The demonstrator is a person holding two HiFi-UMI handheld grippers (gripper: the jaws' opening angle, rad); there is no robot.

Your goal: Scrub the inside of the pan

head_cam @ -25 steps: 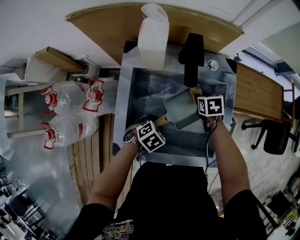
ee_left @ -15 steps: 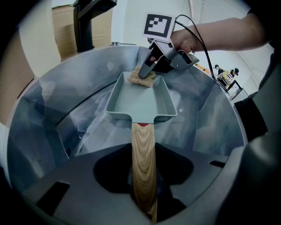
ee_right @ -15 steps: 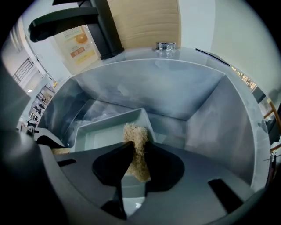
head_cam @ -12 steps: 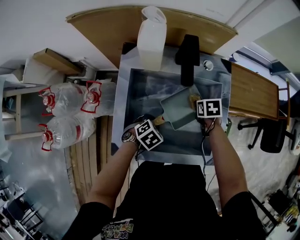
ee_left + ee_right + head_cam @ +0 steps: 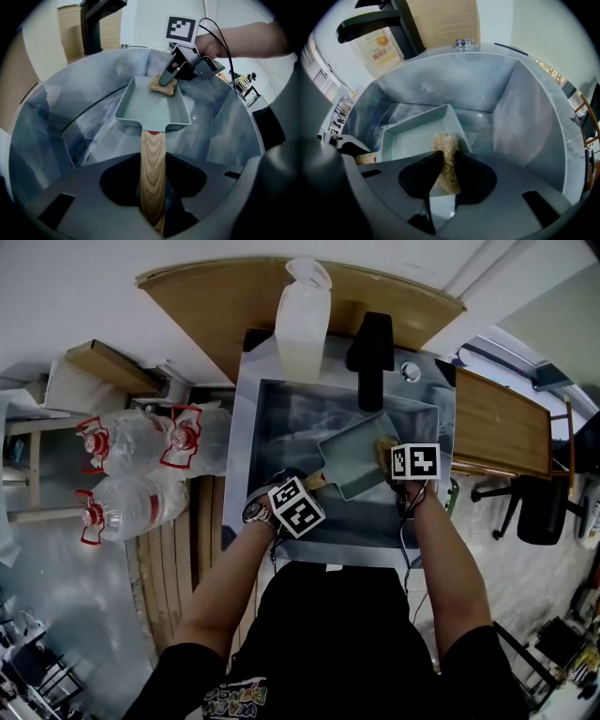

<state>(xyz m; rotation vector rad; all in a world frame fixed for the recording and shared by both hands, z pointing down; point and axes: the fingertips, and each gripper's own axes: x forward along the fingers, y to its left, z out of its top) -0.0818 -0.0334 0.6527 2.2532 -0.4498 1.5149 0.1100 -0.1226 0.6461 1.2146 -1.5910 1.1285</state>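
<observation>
The left tool (image 5: 152, 192) was clamped on the pan (image 5: 152, 110) handle (image 5: 152, 159). The right tool (image 5: 444, 171), clamped on a sponge (image 5: 444, 143), pressed it inside the pan; the scrubbing looked unfinished.

A pale-green square pan (image 5: 354, 458), wooden handle (image 5: 153, 168) near, sits angled in the steel sink (image 5: 281, 423), tan scrub pad (image 5: 162, 86) inside.
</observation>
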